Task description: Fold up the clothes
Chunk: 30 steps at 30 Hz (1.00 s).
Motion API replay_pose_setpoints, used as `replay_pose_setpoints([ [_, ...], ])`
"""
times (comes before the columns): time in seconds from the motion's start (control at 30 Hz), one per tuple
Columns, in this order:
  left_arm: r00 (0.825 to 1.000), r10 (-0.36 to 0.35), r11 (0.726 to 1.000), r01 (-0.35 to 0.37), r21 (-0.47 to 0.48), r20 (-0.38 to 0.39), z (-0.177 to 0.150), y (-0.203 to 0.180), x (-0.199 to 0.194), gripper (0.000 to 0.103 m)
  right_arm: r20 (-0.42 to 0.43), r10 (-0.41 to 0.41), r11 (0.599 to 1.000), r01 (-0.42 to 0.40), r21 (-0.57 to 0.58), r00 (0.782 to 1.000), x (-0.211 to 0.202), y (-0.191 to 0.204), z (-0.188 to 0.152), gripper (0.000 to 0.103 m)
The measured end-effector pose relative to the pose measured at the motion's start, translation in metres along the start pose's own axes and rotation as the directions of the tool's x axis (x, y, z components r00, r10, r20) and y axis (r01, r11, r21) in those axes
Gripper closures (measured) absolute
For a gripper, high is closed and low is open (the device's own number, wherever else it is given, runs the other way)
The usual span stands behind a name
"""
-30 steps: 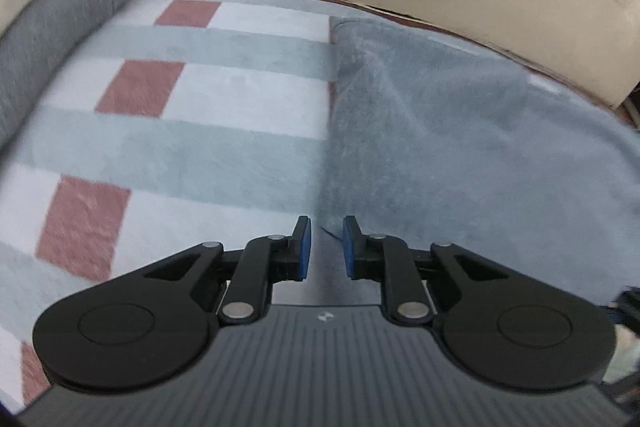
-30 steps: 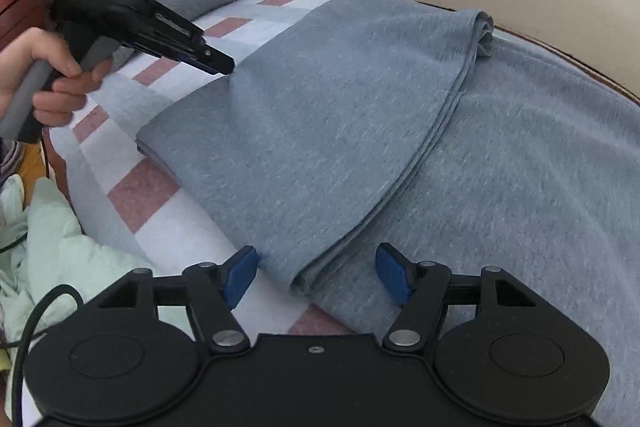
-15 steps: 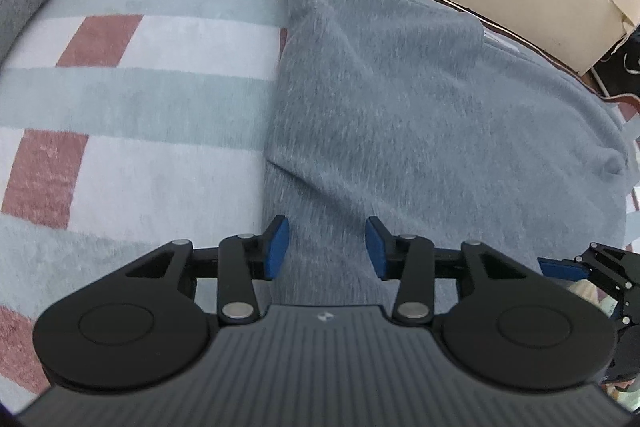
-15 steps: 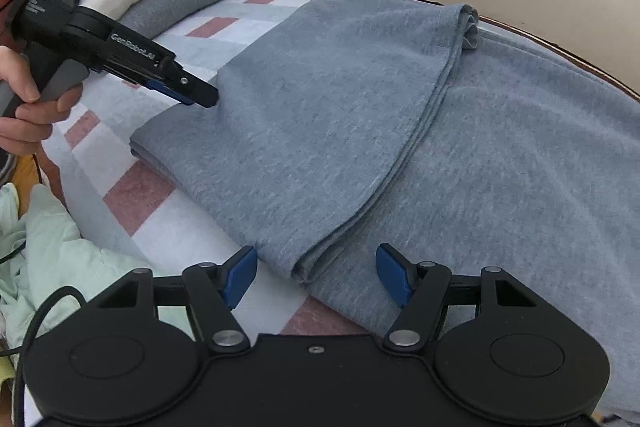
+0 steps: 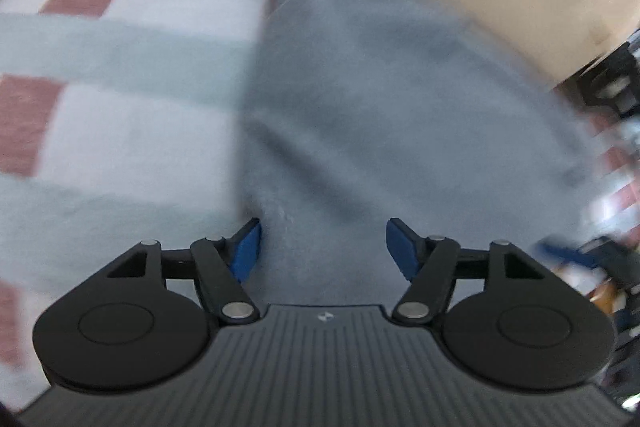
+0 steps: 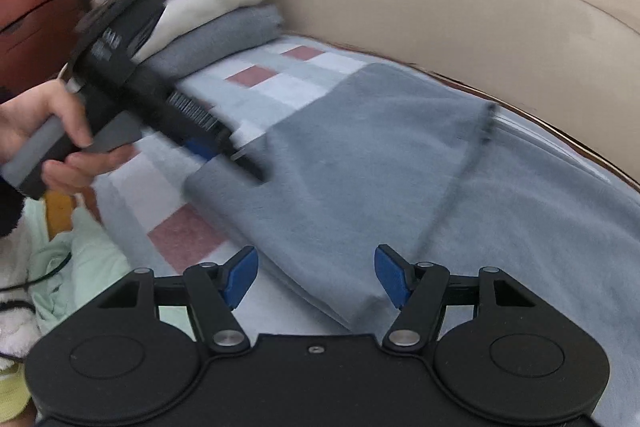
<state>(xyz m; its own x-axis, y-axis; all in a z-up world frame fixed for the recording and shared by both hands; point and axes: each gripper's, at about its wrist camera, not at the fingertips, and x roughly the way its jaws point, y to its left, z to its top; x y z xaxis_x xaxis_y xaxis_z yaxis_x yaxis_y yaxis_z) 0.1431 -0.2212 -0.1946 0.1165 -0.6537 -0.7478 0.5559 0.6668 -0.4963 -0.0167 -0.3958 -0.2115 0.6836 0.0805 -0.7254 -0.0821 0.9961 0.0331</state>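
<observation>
A checked blanket (image 6: pixel 280 83) in white, pale green and dull red covered the bed, with a beige padded wall (image 6: pixel 440 7) curving behind it and a stack (image 6: pixel 208 3) of folded clothes at the far left corner. On the blanket lay the grey garment (image 6: pixel 360 155), one side already turned over onto the rest so that a doubled panel ran along its left edge.

The left tongs (image 5: pixel 323 247) hung over that folded edge with the jaws opening; cloth lay beneath the gap, but the pads did not press on it, so the fold looked just released. In the right wrist view a hand (image 6: pixel 36 143) gripped the handle of that tool, its tip at the panel's left edge. The right tongs (image 6: pixel 316 277) stood wide open and empty above the near corner of the panel.

The step in hand seemed to be finishing the first lengthwise fold. The next move probably called for both tongs to take matching corners and carry them across evenly, keeping the doubled layers together.
</observation>
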Motion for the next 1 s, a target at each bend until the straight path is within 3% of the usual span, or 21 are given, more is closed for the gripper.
replay_pose_setpoints([
  [0.07, 0.999, -0.011, 1.0, 0.011, 0.005, 0.035, 0.0, -0.001, 0.002, 0.054, -0.009, 0.028, 0.997, -0.029, -0.068, 1.0, 0.013, 0.011, 0.007, 0.034],
  [0.1, 0.999, 0.001, 1.0, -0.001, 0.013, 0.048, 0.001, -0.001, 0.002, 0.079, -0.012, 0.04, 0.995, -0.041, -0.093, 0.999, 0.021, 0.016, 0.011, 0.034],
  [0.13, 0.998, 0.018, 1.0, -0.019, 0.021, 0.062, 0.002, 0.0, 0.0, 0.093, -0.015, 0.052, 0.992, -0.053, -0.118, 0.999, 0.029, 0.021, 0.016, 0.033],
  [0.23, 0.994, -0.028, 1.0, 0.028, -0.003, 0.109, 0.004, 0.005, -0.013, 0.094, -0.029, 0.055, 0.985, -0.058, -0.16, 0.998, 0.052, 0.032, 0.027, 0.033],
  [0.4, 0.992, -0.064, 0.998, 0.067, -0.021, 0.108, 0.005, 0.004, -0.021, 0.094, -0.12, 0.063, 0.994, -0.073, -0.076, 0.991, 0.075, 0.025, 0.022, 0.033],
  [0.53, 0.997, 0.014, 1.0, -0.013, -0.008, 0.073, 0.005, 0.001, -0.02, 0.093, -0.135, -0.015, 0.997, 0.004, -0.082, 0.991, 0.064, 0.018, -0.003, 0.036],
  [0.63, 0.991, 0.105, 0.994, -0.109, 0.034, 0.082, 0.006, -0.005, -0.025, 0.092, -0.059, 0.014, 0.991, -0.006, 0.132, 0.998, 0.022, -0.02, -0.017, 0.035],
  [0.67, 0.986, 0.117, 0.991, -0.124, 0.05, 0.121, 0.007, -0.009, -0.031, 0.092, -0.031, 0.014, 0.977, -0.007, 0.215, 0.999, 0.007, -0.036, -0.023, 0.035],
  [0.73, 0.968, 0.087, 0.99, -0.11, 0.089, 0.233, 0.007, -0.022, -0.05, 0.092, 0.008, -0.028, 0.925, 0.023, 0.379, 1.0, -0.021, -0.076, -0.039, 0.035],
  [0.8, 0.948, -0.002, 0.989, -0.045, 0.14, 0.317, 0.008, -0.04, -0.068, 0.092, 0.042, -0.091, 0.846, 0.055, 0.53, 0.995, -0.05, -0.12, -0.058, 0.035],
  [0.87, 0.961, -0.07, 0.986, 0.025, 0.166, 0.268, 0.01, -0.067, -0.051, 0.089, 0.081, -0.159, 0.732, 0.062, 0.678, 0.984, -0.082, -0.165, -0.08, 0.035],
  [0.93, 0.974, -0.131, 0.979, 0.098, 0.179, 0.184, 0.012, -0.096, -0.026, 0.089, 0.118, -0.233, 0.589, 0.044, 0.807, 0.965, -0.115, -0.209, -0.105, 0.034],
  [1.0, 0.977, -0.191, 0.968, 0.171, 0.186, 0.098, 0.014, -0.125, -0.001, 0.089, 0.137, -0.317, 0.449, 0.021, 0.893, 0.938, -0.14, -0.246, -0.132, 0.034],
])
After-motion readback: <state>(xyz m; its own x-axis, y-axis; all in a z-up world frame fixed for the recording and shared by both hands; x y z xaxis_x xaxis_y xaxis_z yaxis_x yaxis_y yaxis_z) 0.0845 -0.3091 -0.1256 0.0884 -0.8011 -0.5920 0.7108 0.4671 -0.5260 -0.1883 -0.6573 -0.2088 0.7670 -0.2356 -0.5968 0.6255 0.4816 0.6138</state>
